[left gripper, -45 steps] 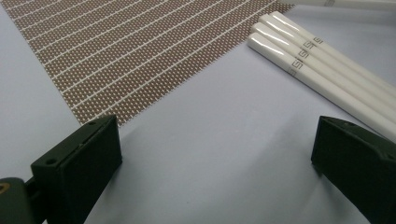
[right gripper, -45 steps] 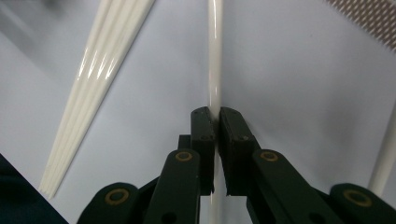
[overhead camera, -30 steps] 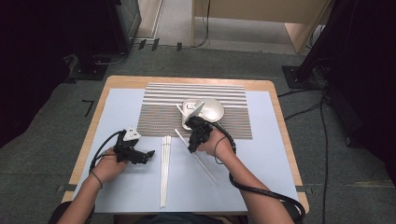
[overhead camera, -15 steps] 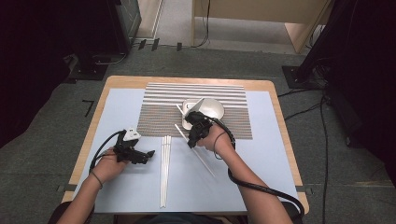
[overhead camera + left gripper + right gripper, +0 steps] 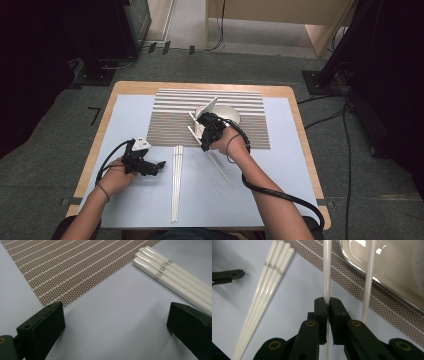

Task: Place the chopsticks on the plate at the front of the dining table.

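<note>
My right gripper [image 5: 328, 300] is shut on a white chopstick [image 5: 327, 275], which runs up between its jaws over the placemat's edge. A second chopstick [image 5: 369, 285] lies just to its right, reaching toward the white dish [image 5: 392, 267]. In the high view the right gripper [image 5: 204, 129] sits at the near side of the dish [image 5: 227, 114]. Several white chopsticks [image 5: 176, 185] lie side by side in the middle of the table. My left gripper [image 5: 156, 167] rests left of them, open and holding nothing. Its jaws [image 5: 112, 322] stand wide apart, and the chopstick ends [image 5: 172, 272] lie beyond them.
A brown striped placemat [image 5: 165, 125] covers the far half of the pale blue sheet [image 5: 125, 200] on the wooden table [image 5: 300, 130]. Black cables trail from both grippers toward the person. Dark stands and a cabinet stand on the floor around the table.
The right gripper has shifted slightly toward the dish with the chopstick still in its jaws. The left gripper has stayed where it was.
</note>
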A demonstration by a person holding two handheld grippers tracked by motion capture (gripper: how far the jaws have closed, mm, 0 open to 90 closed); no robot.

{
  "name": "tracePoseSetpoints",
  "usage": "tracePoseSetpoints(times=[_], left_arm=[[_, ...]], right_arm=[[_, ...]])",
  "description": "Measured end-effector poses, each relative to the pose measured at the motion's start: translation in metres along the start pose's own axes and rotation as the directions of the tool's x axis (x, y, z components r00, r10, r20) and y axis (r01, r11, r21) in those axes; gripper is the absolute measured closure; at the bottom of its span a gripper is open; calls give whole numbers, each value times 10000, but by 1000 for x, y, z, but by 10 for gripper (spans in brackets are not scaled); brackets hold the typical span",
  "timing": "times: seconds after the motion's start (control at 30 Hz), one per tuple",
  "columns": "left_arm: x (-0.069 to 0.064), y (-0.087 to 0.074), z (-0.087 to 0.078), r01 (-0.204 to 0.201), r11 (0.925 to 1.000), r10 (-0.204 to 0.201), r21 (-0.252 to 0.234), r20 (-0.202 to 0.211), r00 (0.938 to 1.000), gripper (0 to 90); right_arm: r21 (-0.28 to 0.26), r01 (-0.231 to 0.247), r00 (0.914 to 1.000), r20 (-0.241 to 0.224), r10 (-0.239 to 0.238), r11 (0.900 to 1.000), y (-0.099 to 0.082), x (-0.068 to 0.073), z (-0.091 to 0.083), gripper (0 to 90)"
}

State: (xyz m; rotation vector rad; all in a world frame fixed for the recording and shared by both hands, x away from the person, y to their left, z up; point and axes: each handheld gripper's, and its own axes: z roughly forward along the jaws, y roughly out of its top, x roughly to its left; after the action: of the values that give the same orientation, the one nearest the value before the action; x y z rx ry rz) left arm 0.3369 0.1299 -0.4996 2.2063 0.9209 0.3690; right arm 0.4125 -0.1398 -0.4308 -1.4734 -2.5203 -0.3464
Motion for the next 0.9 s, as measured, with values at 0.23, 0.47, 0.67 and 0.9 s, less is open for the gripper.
tracePoseSetpoints(times=[0.23, 0.47, 0.67, 0.9], left_arm=[[0, 0, 0, 2, 10000, -2, -7, -4, 10000, 10], [0, 0, 0, 10, 10000, -10, -13, 1, 10000, 10], [0, 0, 0, 56, 10000, -56, -48, -1, 10000, 10], [0, 0, 0, 31, 10000, -31, -31, -2, 10000, 11]], right_arm=[[-12, -101, 9999, 7, 101, 9999, 9, -2, -3, 854], [-134, -137, 9999, -34, 137, 9998, 17, -4, -4, 854], [-211, -81, 9999, 88, 83, 9997, 24, -3, -4, 854], [-234, -102, 9999, 122, 105, 9997, 29, -5, -5, 854]])
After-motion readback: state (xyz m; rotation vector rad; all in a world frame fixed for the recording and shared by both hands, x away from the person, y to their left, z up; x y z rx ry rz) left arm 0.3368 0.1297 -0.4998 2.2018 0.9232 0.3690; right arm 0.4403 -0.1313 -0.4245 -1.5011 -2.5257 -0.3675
